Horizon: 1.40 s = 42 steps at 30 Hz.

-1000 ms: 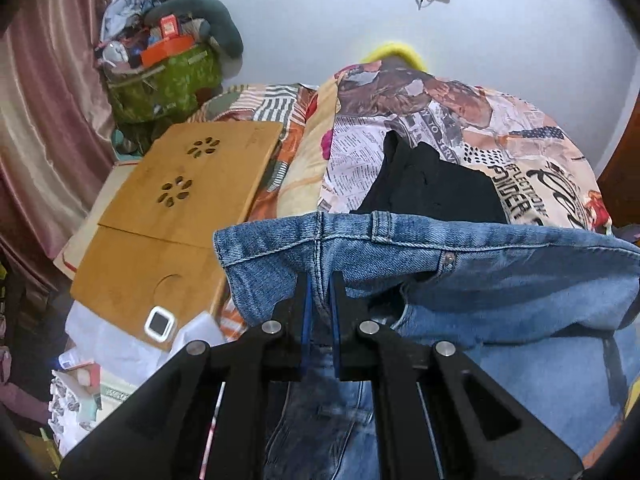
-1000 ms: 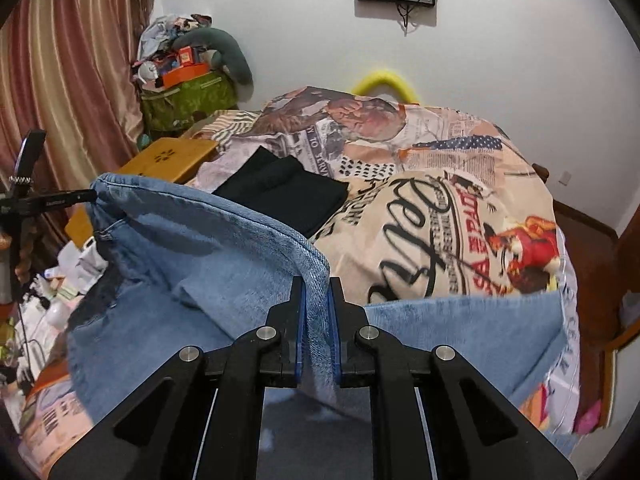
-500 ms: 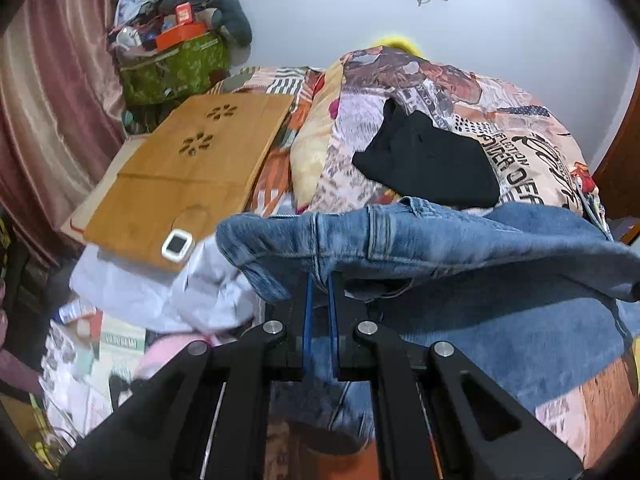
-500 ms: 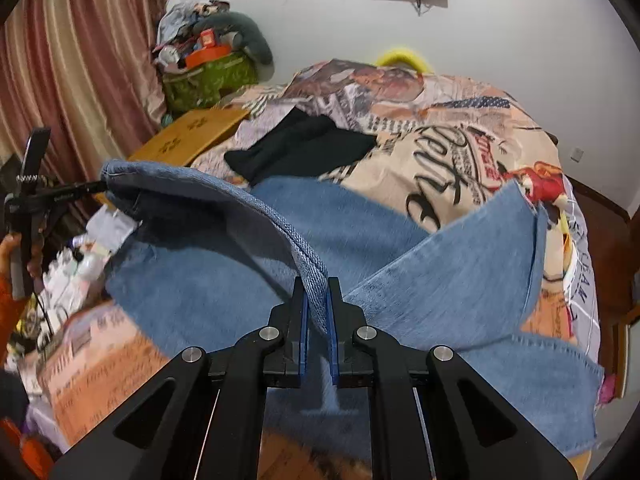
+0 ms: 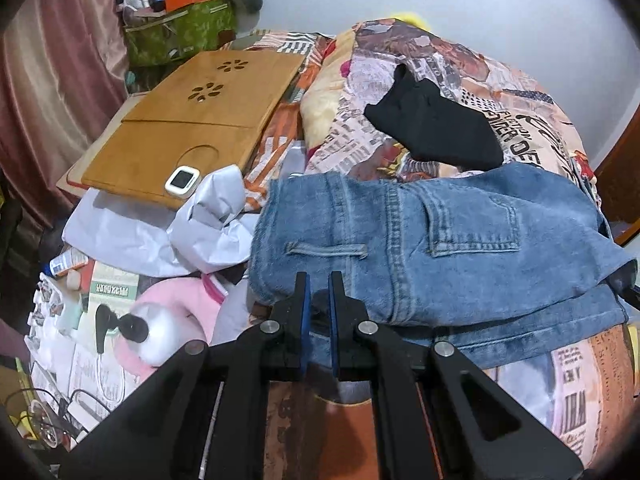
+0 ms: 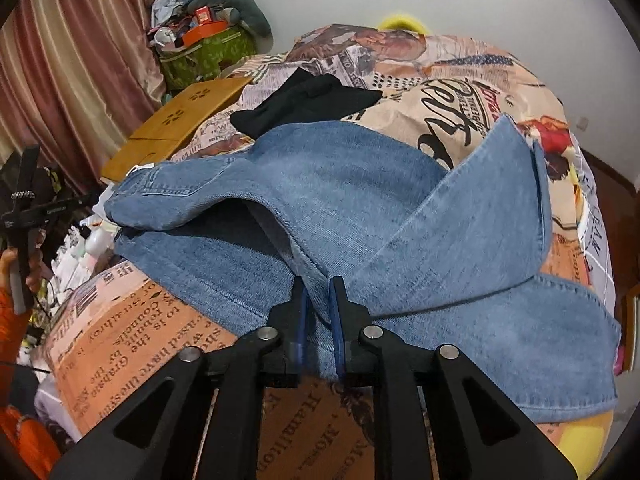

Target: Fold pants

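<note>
Blue jeans (image 6: pixel 360 208) lay folded over on the newsprint-patterned bedspread (image 6: pixel 132 332), near its front edge; left gripper (image 5: pixel 318 300) pinched their waistband corner, right gripper (image 6: pixel 318 304), jaws just easing apart, straddled a fold.

Evenly lit by soft, diffuse indoor light, no glare. Strong fisheye bending with black vignette at every corner. Sharp just ahead of each gripper; slightly soft far beyond. Faint shadow under the denim fold (image 6: pixel 256 220) ahead-left.
</note>
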Motion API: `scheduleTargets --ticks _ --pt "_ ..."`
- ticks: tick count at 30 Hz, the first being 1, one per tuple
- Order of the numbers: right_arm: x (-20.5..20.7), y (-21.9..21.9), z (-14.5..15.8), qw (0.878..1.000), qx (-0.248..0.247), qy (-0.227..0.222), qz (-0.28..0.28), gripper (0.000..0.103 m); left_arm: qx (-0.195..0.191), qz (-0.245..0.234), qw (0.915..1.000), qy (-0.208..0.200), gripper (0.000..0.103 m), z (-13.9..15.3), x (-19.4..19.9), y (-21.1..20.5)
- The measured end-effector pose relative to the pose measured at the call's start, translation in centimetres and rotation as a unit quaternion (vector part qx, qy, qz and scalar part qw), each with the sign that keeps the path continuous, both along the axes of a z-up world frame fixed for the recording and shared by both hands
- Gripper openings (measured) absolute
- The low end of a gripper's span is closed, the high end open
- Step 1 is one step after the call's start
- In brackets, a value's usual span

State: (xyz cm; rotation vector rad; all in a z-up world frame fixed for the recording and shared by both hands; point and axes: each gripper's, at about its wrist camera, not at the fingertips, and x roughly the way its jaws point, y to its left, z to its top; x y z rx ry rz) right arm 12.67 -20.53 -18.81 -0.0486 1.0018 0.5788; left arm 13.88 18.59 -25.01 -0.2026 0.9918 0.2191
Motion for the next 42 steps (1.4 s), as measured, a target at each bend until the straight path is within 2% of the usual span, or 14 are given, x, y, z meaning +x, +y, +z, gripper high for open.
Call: scheduleTargets --ticks 2,3,5,7,11,12,16,20,22,24,27,29,40,42 --pt "0.0 -0.3 0.5 1.0 0.005 0.004 -0.002 0.02 0.004 -0.007 1.0 -0.002 0.011 0.6 0.8 -0.6" --pt "0.0 -0.6 0.9 1.0 0.003 0.0 -0.007 0.028 0.006 -0.011 0.9999 -0.004 0.017 0.9 1.2 -0.9" --pt "0.1 -1.2 1.8 1.0 0.001 -0.013 -0.016 0.04 0.005 -0.015 0.9998 -0.011 0.035 1.6 2.0 -1.4" --pt "0.4 -2.1 2.7 0.999 0.006 -0.03 -0.029 0.047 0.005 -0.018 0.9996 -0.021 0.064 2.6 2.9 -1.9" --pt "1.9 -4.0 4.4 0.996 0.012 -0.056 -0.067 0.06 0.01 -0.024 0.9986 -0.045 0.075 4.5 4.9 -3.2" --pt "2.4 -4.4 4.6 0.995 0.012 -0.062 -0.077 0.063 0.007 -0.028 0.9984 -0.048 0.081 5.0 5.6 -3.6" --pt "5.0 -6.2 5.2 0.991 0.017 -0.073 -0.112 0.067 0.008 -0.033 0.9972 -0.066 0.098 6.5 7.9 -4.8" --pt "7.9 -7.8 5.0 0.988 0.023 -0.07 -0.137 0.067 0.022 -0.043 0.9965 -0.068 0.1 7.3 10.7 -6.4" --pt "9.8 -8.7 4.6 0.986 0.025 -0.063 -0.152 0.068 0.017 -0.053 0.9963 -0.066 0.1 7.4 12.4 -7.1" --pt "11.8 -9.5 3.9 0.984 0.026 -0.051 -0.169 0.069 0.015 -0.057 0.9964 -0.061 0.1 7.3 13.7 -7.7" --pt "14.4 -10.5 2.7 0.981 0.032 -0.031 -0.187 0.069 0.033 -0.058 0.9964 -0.052 0.1 6.8 15.6 -8.8" --pt "16.3 -11.0 1.6 0.979 0.032 -0.017 -0.199 0.069 0.047 -0.067 0.9957 -0.044 0.1 6.1 17.1 -9.7" --pt "24.1 -11.0 -4.0 0.977 0.023 0.028 -0.21 0.068 0.046 -0.101 0.9938 -0.003 0.1 2.4 22.7 -12.3" --pt "25.4 -10.8 -4.8 0.977 0.023 0.037 -0.211 0.062 0.039 -0.1 0.9942 0.005 0.1 1.8 23.5 -12.4"
